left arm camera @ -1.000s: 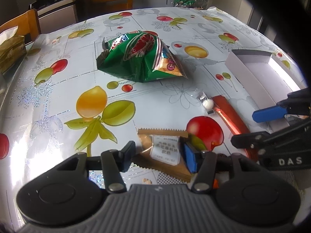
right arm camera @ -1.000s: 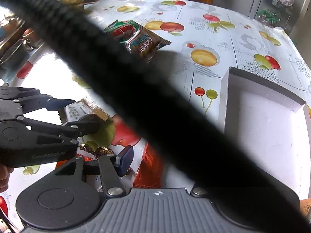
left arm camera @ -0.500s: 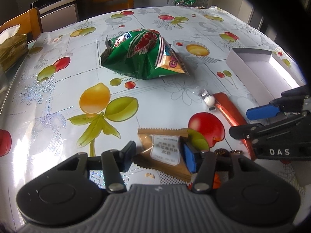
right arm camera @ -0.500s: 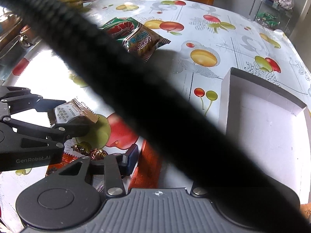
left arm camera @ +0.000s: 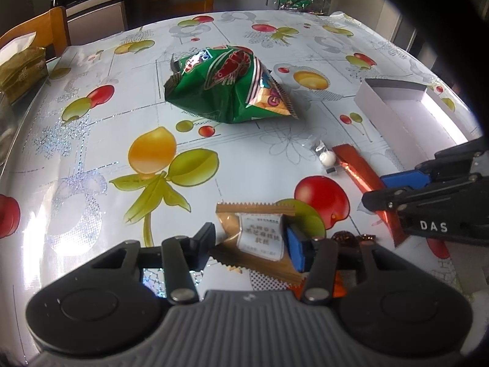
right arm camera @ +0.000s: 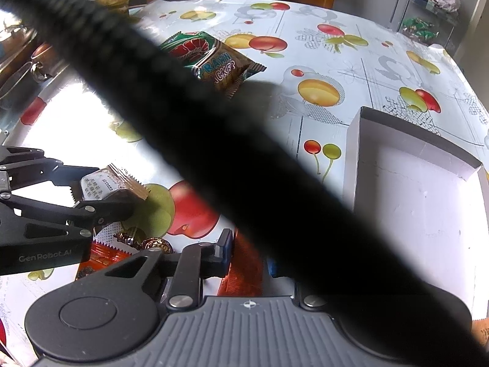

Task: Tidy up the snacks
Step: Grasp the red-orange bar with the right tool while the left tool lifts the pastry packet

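My left gripper [left arm camera: 249, 241] is closing and pinches a brown snack packet [left arm camera: 259, 235] with a white label, holding it just off the table. The right wrist view shows the same left gripper [right arm camera: 113, 188] with that packet [right arm camera: 104, 183]. The jaws of my right gripper [right arm camera: 249, 253] are closing, and the pads press on a long orange-red snack strip [right arm camera: 244, 263] lying on the cloth; a black cable hides the right finger. In the left wrist view, my right gripper [left arm camera: 379, 188] sits over that strip [left arm camera: 351, 162].
A green prawn-cracker bag [left arm camera: 226, 91] lies mid-table. An open white box [right arm camera: 351, 159] stands at the right. A small white candy [left arm camera: 326, 157], foil-wrapped chocolates [right arm camera: 156, 244] and an orange packet [right arm camera: 104, 253] lie near the grippers. A black cable [right arm camera: 244, 153] crosses the right view.
The right gripper's jaws have drawn together onto the orange-red strip. The left gripper keeps its hold on the brown packet and has barely shifted.
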`<action>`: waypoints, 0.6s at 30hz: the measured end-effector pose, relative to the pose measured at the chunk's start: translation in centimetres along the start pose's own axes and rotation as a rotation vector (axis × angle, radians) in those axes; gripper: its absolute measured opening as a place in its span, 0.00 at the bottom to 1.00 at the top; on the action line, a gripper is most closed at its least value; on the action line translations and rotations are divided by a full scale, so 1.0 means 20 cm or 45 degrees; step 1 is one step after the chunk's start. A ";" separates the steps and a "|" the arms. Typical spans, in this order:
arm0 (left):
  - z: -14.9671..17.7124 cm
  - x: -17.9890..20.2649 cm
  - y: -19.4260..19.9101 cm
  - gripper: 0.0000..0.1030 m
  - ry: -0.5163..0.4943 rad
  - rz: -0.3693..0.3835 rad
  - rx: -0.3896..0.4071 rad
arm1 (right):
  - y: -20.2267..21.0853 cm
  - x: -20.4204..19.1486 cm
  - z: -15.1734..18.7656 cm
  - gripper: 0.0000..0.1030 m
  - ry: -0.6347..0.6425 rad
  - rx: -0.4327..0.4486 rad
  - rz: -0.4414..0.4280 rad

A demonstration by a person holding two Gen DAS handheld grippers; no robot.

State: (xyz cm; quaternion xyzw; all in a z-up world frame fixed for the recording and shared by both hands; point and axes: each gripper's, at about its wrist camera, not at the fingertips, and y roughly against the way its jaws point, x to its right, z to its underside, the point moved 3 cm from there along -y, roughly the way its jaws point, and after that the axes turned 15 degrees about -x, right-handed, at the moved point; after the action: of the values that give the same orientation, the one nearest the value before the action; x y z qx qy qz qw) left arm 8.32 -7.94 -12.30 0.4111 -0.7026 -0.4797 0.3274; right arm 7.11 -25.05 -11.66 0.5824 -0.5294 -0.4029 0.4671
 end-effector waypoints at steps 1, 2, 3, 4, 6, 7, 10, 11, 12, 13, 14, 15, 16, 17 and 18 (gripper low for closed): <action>0.00 0.00 0.01 0.46 -0.002 0.001 0.003 | 0.00 0.00 0.00 0.23 -0.001 0.003 -0.003; 0.00 0.01 0.01 0.46 -0.005 -0.001 0.008 | 0.01 0.00 0.00 0.23 -0.003 0.007 -0.005; 0.00 0.01 0.02 0.46 -0.008 -0.003 0.011 | 0.01 0.00 0.00 0.23 -0.004 0.013 -0.008; -0.01 0.01 0.02 0.46 -0.009 -0.006 0.015 | 0.02 0.00 0.00 0.23 -0.006 0.020 -0.010; -0.01 0.01 0.03 0.46 -0.009 -0.010 0.022 | 0.05 0.01 -0.01 0.23 -0.010 0.035 -0.014; -0.02 0.01 0.04 0.46 -0.009 -0.013 0.023 | 0.06 0.01 -0.01 0.23 -0.011 0.042 -0.016; -0.02 0.02 0.05 0.46 -0.006 -0.023 0.025 | 0.09 0.01 -0.01 0.23 -0.013 0.064 -0.022; -0.03 0.02 0.05 0.46 -0.002 -0.025 0.024 | 0.11 0.01 -0.01 0.23 -0.014 0.072 -0.023; -0.03 0.02 0.06 0.46 -0.001 -0.027 0.024 | 0.12 0.01 -0.01 0.23 -0.016 0.079 -0.024; -0.03 0.02 0.06 0.46 -0.001 -0.028 0.026 | 0.13 0.01 -0.01 0.23 -0.018 0.087 -0.027; -0.04 0.03 0.07 0.46 -0.002 -0.030 0.029 | 0.15 0.01 -0.01 0.23 -0.020 0.094 -0.027; -0.04 0.03 0.07 0.46 -0.003 -0.031 0.031 | 0.16 0.01 0.00 0.23 -0.020 0.102 -0.028; -0.04 0.04 0.07 0.46 -0.004 -0.030 0.032 | 0.18 0.01 0.00 0.23 -0.020 0.109 -0.030; -0.04 0.04 0.08 0.46 -0.005 -0.031 0.033 | 0.19 0.01 0.00 0.23 -0.021 0.114 -0.030; -0.04 0.05 0.08 0.46 -0.007 -0.032 0.036 | 0.20 0.01 0.00 0.23 -0.022 0.120 -0.029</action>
State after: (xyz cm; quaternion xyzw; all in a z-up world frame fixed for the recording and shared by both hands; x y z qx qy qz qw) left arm 8.18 -8.88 -10.43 0.4231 -0.7051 -0.4748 0.3137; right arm 6.12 -25.36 -7.81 0.6064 -0.5450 -0.3878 0.4299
